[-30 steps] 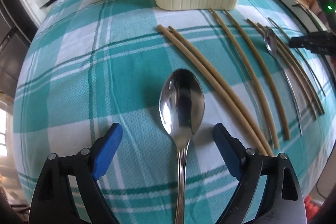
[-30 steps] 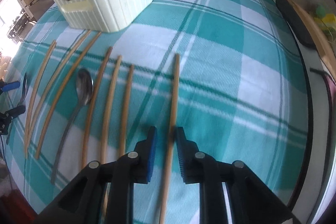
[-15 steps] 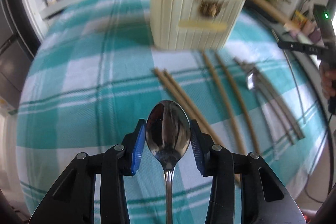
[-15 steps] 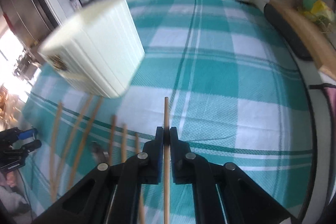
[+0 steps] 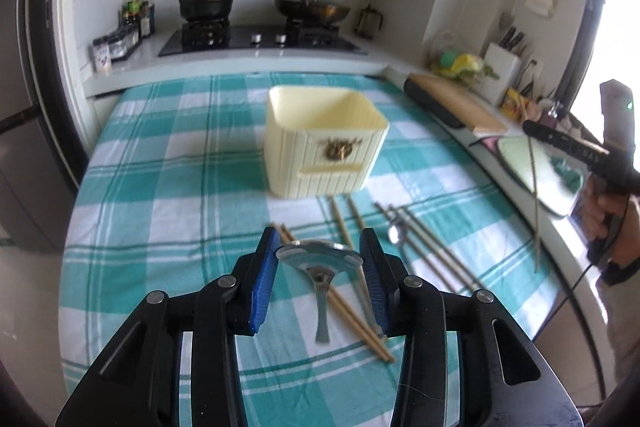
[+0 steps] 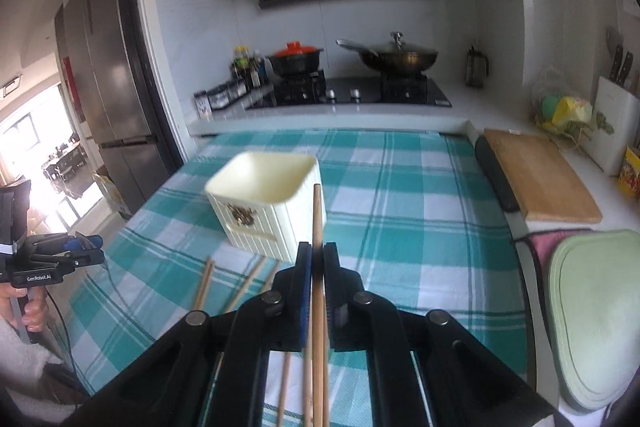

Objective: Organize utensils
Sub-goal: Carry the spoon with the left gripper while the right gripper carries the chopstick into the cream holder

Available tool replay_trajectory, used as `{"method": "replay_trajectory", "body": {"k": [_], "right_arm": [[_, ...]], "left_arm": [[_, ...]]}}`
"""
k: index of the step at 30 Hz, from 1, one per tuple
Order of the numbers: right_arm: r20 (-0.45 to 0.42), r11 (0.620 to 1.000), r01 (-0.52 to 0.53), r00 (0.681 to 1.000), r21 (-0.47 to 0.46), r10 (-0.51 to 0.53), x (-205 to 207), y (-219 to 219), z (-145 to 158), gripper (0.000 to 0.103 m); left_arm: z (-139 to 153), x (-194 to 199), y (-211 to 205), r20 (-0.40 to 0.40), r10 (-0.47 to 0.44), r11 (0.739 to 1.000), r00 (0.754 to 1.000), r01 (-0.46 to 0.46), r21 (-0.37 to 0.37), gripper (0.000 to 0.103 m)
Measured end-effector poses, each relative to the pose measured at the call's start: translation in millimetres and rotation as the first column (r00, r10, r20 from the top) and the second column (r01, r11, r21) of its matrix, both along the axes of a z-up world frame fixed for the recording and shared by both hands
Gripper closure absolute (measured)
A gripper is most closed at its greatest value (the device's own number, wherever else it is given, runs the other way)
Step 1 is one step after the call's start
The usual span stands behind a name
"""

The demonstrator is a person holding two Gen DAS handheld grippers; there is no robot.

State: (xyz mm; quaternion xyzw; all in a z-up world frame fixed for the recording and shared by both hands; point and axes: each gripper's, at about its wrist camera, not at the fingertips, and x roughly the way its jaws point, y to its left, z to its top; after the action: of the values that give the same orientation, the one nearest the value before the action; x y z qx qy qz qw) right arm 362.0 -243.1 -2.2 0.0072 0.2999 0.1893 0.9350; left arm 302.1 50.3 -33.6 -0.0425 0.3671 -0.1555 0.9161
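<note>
Both loads were lifted for transfer: left gripper (image 5: pixel 319 281) pinched the spoon (image 5: pixel 319 254), right gripper (image 6: pixel 317 281) clamped a chopstick (image 6: pixel 317 223); next, the holder (image 5: pixel 322 143) at twelve o'clock.

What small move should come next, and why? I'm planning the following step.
Probably carry both forward over the open cream ribbed plastic holder: the left gripper clamps the shiny metal spoon by its bowl, the right gripper grips a wooden chopstick, both lifted short of it.

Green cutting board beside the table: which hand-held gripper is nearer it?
Right. The right hand-held gripper, clamping a chopstick, is beside the board; the left hand-held gripper, with a spoon, is across the table.
</note>
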Motion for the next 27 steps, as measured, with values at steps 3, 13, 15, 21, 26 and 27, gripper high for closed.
{"method": "replay_trajectory", "body": {"k": [3,13,15,21,26,27], "right_arm": [[-0.032,1.0,0.003,0.999,-0.023,-0.004,6,10,3,0.097],[-0.144,0.999,-0.025,0.989,0.042,0.031,19,22,10,0.097],[-0.137,0.998,-0.038,0.99,0.049,0.045,17,25,15,0.097],[-0.031,0.999,-0.032,0.999,0.041,0.034,30,40,45,0.097],[0.15,0.995,-0.016,0.989,0.094,0.002,57,54,96,0.097],[0.194,0.994,-0.018,0.981,0.106,-0.003,63,58,105,0.097]], "left_arm": [[6,2,2,0.012,0.004,1.0,1.0,-0.004,0.016,0.061],[9,11,12,0.007,0.011,1.0,1.0,-0.011,0.021,0.062],[11,15,14,0.003,0.011,1.0,1.0,-0.011,0.007,0.062],[46,38,19,0.022,-0.013,0.999,1.0,0.014,-0.041,0.062],[118,75,22,0.138,0.013,0.995,0.99,0.002,-0.104,0.062],[128,83,20,0.159,0.023,0.994,0.987,-0.005,-0.113,0.062]]}}
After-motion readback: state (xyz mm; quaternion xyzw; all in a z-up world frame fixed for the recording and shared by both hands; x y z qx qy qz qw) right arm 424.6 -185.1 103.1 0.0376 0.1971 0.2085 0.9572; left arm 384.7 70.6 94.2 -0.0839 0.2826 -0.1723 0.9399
